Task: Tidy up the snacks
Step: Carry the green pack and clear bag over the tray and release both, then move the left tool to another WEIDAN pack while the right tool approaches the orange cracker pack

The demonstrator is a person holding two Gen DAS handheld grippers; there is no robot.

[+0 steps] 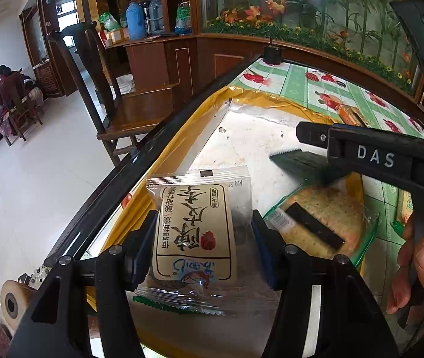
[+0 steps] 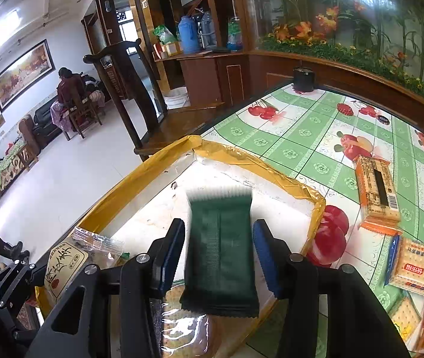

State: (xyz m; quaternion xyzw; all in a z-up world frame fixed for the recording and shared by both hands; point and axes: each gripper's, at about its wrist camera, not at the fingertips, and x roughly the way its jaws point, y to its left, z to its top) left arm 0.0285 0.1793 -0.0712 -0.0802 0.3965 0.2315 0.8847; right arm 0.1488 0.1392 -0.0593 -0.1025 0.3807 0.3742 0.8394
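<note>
A white tray with a yellow taped rim lies on the table. My left gripper is shut on a clear snack packet with a cream label, held over the tray; it also shows in the right wrist view. My right gripper has its jaws spread, and a dark green packet, blurred, is between them over the tray. In the left wrist view the right gripper is at the right with the green packet. A cracker pack lies in the tray.
The table has a green and white fruit-pattern cloth. An orange cracker pack and other cracker packs lie on it right of the tray. A black jar stands at the far corner. A wooden chair stands beside the table's left edge.
</note>
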